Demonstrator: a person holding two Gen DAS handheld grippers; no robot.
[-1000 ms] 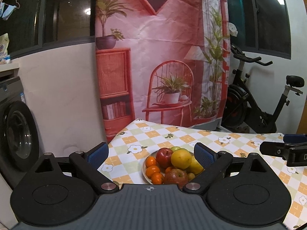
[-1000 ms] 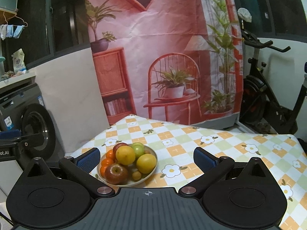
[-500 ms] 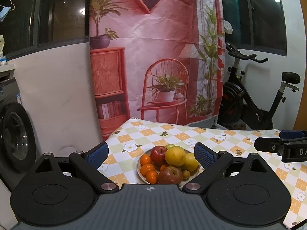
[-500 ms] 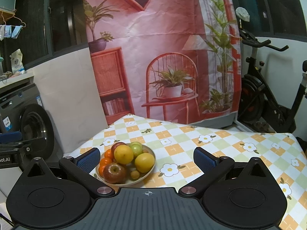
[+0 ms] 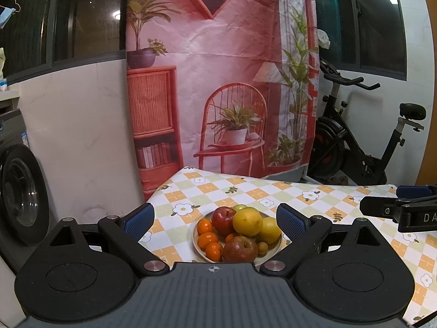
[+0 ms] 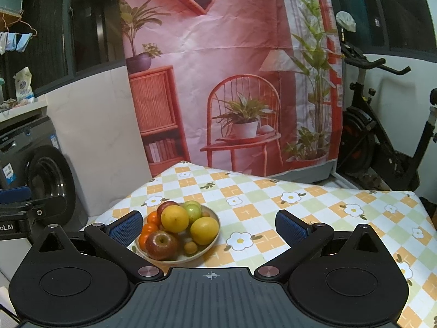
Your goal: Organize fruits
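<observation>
- Left gripper (image 5: 214, 220): jaws spread wide, holding nothing. The plate (image 5: 197, 243) of fruit lies straight ahead, centred between its fingers and below them.
- Right gripper (image 6: 209, 227): jaws spread wide, empty. The plate lies ahead and toward its left finger.
- Judgement: the left gripper is better aligned, with the red apple (image 5: 240, 248) the nearest fruit.
- The fruit is round, with no long axis to match.
- Surface: checked tablecloth (image 6: 273, 199), bare to the right of the plate.
- Room: printed backdrop (image 5: 218, 68) beyond the table.

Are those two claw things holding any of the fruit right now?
No. The left gripper and the right gripper are both open and empty. All the fruit sits in the bowl on the table.
</observation>
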